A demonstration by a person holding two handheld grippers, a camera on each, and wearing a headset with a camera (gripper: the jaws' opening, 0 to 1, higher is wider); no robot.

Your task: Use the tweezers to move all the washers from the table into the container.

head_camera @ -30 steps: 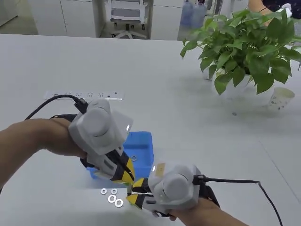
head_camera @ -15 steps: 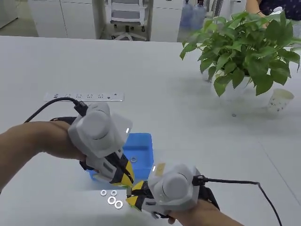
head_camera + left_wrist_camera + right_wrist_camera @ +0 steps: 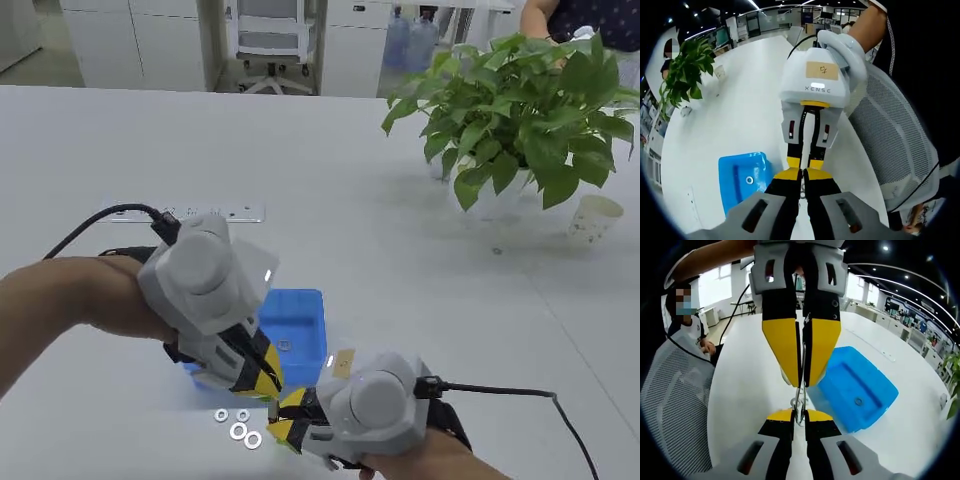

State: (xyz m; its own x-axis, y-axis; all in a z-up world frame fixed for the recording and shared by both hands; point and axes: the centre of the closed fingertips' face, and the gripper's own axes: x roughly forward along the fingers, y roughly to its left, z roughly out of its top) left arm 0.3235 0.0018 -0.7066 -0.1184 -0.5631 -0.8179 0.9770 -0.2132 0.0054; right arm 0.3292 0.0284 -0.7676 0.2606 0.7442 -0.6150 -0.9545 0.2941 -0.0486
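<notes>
At the near edge of the table (image 3: 400,200), the left gripper (image 3: 801,375) and right gripper (image 3: 799,416) meet tip to tip, both pinching the tweezers (image 3: 799,399), which are mostly hidden between their jaws. Three washers (image 3: 238,430) lie beside the blue container (image 3: 305,305), with one more inside.

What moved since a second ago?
Nothing really moved; only the head camera shifted. The left gripper and right gripper still pinch the tweezers between them, four washers lie on the table, and one sits in the blue container.
</notes>
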